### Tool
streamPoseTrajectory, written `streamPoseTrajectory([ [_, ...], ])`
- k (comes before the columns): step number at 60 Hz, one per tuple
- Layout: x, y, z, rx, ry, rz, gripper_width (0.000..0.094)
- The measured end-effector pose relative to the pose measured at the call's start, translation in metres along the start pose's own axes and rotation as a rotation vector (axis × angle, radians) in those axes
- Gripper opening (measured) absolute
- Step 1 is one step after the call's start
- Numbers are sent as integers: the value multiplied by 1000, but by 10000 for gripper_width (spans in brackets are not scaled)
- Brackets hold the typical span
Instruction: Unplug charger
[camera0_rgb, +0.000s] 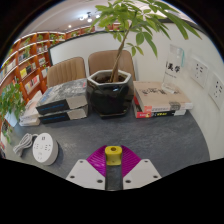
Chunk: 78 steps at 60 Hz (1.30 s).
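Going by what lies ahead of me, the unplugging is not yet begun; I grip no plug or cable.

At about ten o'clock from my gripper (113, 166), near on the table (100, 132), lies a round white unit (43, 150) with a pale cable (20, 145) coiled at its far side. I take it for the charger or its socket hub, though I cannot tell if anything is plugged into it. Beyond it, at eleven o'clock, is a book stack (62, 100), with bookshelves (25, 60) behind.

At twelve o'clock stands a black pot (110, 95) with a leafy plant (135, 25).

My fingers (85, 172) are spread apart. A small yellow piece (114, 152) sits between the tips with a gap at each side, so I am not pressing on it. I cannot tell what it is.

At one o'clock is a second book stack (160, 97); its cover print is too small to read. Behind it a white sign (172, 67) bears dark characters I cannot make out. At two o'clock, white wall plates (200, 70) look like sockets; whether one holds a plug I cannot tell.

All is left: reach the plug, close on it, pull it free.
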<state>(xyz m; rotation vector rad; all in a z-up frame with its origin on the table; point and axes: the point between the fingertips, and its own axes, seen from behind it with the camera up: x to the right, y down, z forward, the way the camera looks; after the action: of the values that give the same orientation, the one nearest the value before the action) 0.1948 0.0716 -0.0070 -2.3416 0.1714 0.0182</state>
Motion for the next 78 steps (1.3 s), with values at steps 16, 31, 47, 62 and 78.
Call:
streamPoseTrajectory([
  [16, -30, -115, -139, 326, 6, -25, 859],
  [31, -104, -139, -296, 544, -66, -49, 856],
  [47, -188, -27, -332, 423, -150, -67, 864],
  [62, -219, 20, -357, 381, -184, -94, 864],
  [78, -206, 47, -349, 323, -134, -132, 863],
])
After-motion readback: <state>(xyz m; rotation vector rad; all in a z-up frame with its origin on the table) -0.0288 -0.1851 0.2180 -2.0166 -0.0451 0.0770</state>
